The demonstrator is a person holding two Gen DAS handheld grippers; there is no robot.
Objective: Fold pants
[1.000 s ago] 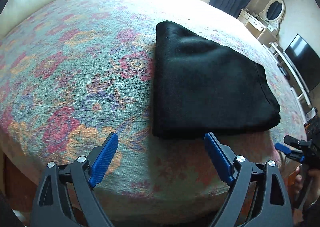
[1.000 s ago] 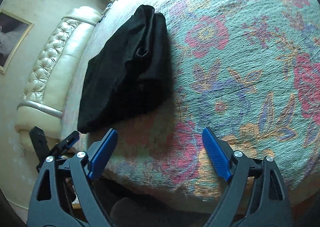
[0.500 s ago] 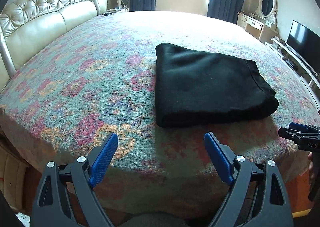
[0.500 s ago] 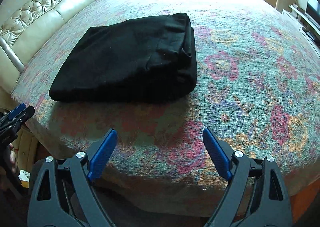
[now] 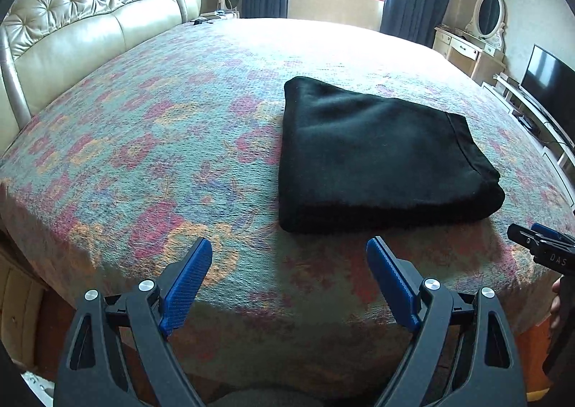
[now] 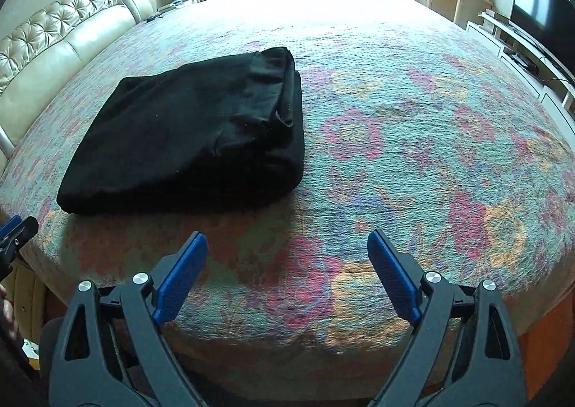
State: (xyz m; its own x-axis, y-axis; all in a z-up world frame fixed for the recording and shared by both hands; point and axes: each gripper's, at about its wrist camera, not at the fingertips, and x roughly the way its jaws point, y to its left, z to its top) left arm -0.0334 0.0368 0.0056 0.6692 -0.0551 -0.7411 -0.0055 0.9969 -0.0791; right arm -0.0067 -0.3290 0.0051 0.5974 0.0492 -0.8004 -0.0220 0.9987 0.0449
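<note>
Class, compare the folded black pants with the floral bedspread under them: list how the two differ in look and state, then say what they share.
1. The pants are plain black; the bedspread is patterned with pink, orange and blue flowers.
2. The pants are folded into a thick stacked bundle; the bedspread lies spread in one layer.
3. The pants cover a small patch near the front edge; the bedspread covers the whole bed.

Shared: both are cloth, lying untouched.

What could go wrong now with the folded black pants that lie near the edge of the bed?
1. The folded pants lie close to the front edge of the bed; a nudge could slide them off.
2. On the right-wrist view, the layers at the waistband end look loose and may fall open.
3. Both tongs are open near the bundle and could snag it.
</note>
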